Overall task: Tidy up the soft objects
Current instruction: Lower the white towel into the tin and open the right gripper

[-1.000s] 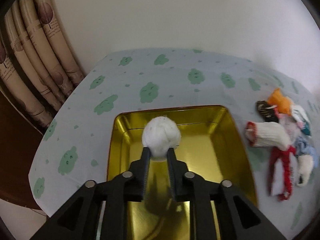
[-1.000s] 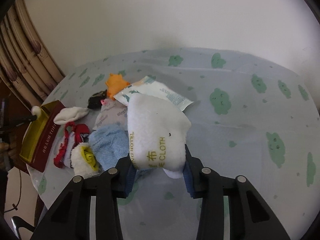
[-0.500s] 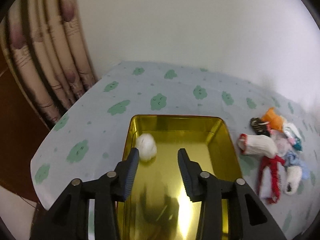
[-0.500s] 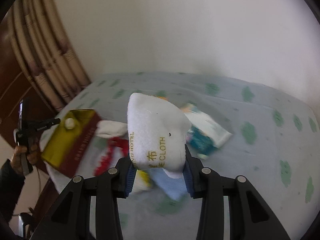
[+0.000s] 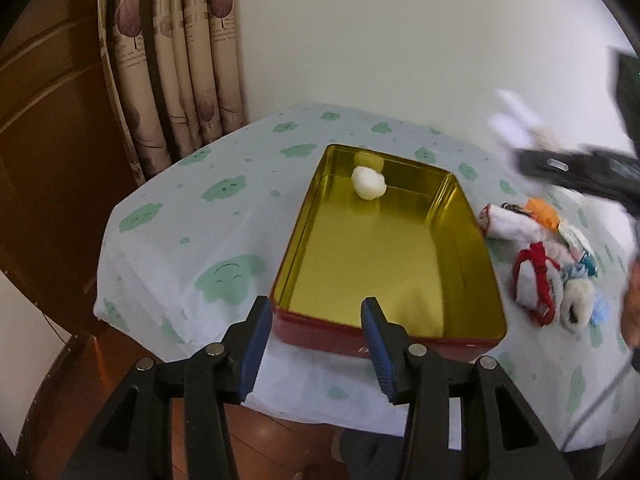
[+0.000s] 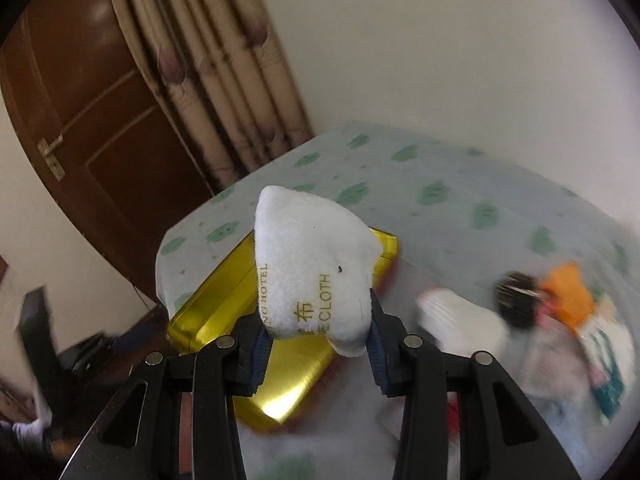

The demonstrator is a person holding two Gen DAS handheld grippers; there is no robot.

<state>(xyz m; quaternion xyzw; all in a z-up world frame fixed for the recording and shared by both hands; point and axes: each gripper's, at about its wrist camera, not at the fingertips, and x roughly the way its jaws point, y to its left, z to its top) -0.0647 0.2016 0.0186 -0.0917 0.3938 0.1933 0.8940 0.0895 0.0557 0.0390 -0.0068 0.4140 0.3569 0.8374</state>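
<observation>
A gold tin tray with red sides (image 5: 472, 256) sits on the cloud-print tablecloth (image 5: 224, 208). A white cotton ball (image 5: 368, 183) lies at its far end. My left gripper (image 5: 316, 316) is open and empty, pulled back above the tray's near edge. My right gripper (image 6: 316, 332) is shut on a white folded cloth (image 6: 312, 268) with gold lettering, held above the tray (image 6: 216, 312). It also shows blurred in the left wrist view (image 5: 576, 168), above a pile of soft items (image 5: 548, 264) right of the tray.
Beige curtains (image 5: 176, 60) and a brown wooden door (image 6: 92, 120) stand to the left beyond the table edge. The pile (image 6: 560, 320) holds a white sock, orange and black pieces and a printed packet.
My left gripper let go of the cotton ball in the tray, opened and drew back. My right gripper carried the white cloth from over the pile leftward to above the tray.
</observation>
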